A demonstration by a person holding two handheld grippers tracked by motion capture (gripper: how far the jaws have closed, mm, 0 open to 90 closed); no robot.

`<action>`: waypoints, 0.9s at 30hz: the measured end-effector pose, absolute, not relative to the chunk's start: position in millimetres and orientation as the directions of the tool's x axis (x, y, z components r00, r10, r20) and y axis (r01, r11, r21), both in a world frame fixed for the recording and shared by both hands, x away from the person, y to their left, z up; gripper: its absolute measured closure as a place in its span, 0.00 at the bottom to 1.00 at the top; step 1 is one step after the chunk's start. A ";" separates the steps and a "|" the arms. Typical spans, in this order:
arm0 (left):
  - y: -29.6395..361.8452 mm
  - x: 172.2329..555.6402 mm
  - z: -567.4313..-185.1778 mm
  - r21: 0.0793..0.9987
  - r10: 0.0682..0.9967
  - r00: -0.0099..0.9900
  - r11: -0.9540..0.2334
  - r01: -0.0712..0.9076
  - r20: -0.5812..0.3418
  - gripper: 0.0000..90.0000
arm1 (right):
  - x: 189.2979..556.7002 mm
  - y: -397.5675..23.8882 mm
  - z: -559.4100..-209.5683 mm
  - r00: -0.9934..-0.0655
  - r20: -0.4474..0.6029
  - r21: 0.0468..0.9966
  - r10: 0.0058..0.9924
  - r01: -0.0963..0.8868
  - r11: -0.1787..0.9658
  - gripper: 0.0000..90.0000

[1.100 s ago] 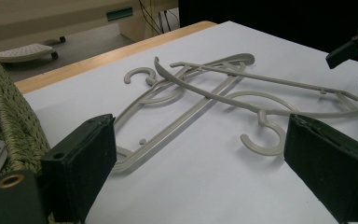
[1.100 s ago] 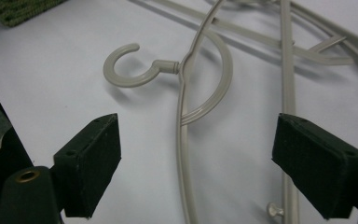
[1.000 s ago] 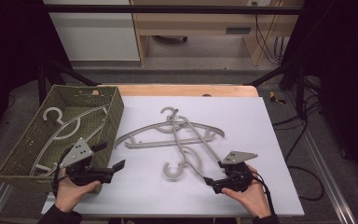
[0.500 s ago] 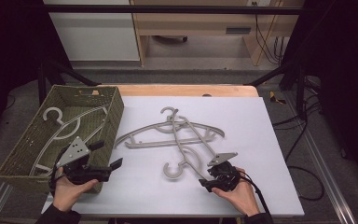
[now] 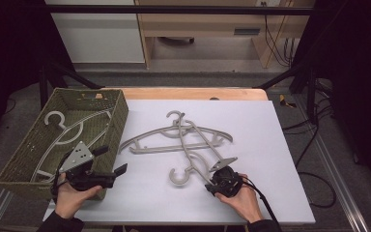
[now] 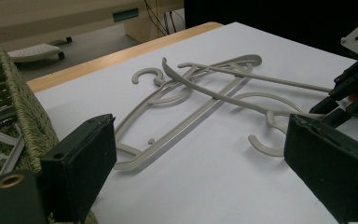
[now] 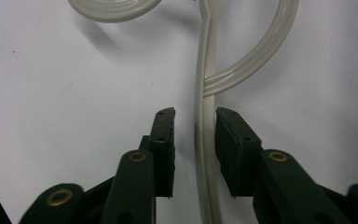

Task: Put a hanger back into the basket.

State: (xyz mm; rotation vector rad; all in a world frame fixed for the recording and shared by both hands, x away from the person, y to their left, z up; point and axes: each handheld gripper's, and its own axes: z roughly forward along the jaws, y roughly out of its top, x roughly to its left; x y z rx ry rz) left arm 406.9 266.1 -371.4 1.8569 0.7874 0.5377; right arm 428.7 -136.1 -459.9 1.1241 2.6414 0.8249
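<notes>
1. A white table (image 5: 270,145) carries a loose pile of grey plastic coat hangers (image 5: 183,140), crossed over one another near its middle.
2. At about nine o'clock from the pile sits an olive woven basket (image 5: 121,113), with another grey hanger (image 5: 65,128) lying inside it.
3. The person's left hand (image 5: 72,195) holds the left gripper (image 5: 113,162) at roughly seven o'clock on the table, just beside the basket's near corner. Its jaws stand wide apart with nothing between them, aimed across the table at the pile.
4. In the left gripper view, the pile (image 6: 205,93) lies ahead between the two spread black jaws, and the basket's wall (image 6: 23,116) rises at the left.
5. The person's right hand (image 5: 244,200) holds the right gripper (image 5: 211,186) at about five o'clock from the pile, low over the table.
6. In the right gripper view, the jaws sit narrow on either side of a thin pale hanger bar (image 7: 204,140). The right jaw looks to be touching the bar, while a slim gap shows on the left, so the bar is straddled but not fully pinched.
7. Above those jaws the bar meets a curved loop (image 7: 261,56) of the same hanger.
</notes>
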 end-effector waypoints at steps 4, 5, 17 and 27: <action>266.6 406.8 -371.1 0.919 0.726 0.688 -0.279 0.278 0.012 0.10 | 428.7 -133.3 -461.5 -0.704 0.039 0.528 0.709 0.617 0.583 0.84; 266.7 406.7 -371.0 0.919 0.726 0.688 -0.280 0.278 0.013 0.10 | 428.7 -133.0 -461.5 -0.701 0.039 0.527 0.712 0.620 0.581 0.85; 266.9 406.3 -370.3 0.918 0.724 0.690 -0.286 0.275 0.019 0.10 | 428.9 -135.1 -457.1 -0.710 0.043 0.508 0.703 0.621 0.596 0.91; 265.9 405.1 -369.4 0.916 0.722 0.691 -0.302 0.264 0.039 0.10 | 426.8 -149.1 -441.5 -0.714 0.118 0.561 0.690 0.621 0.547 0.91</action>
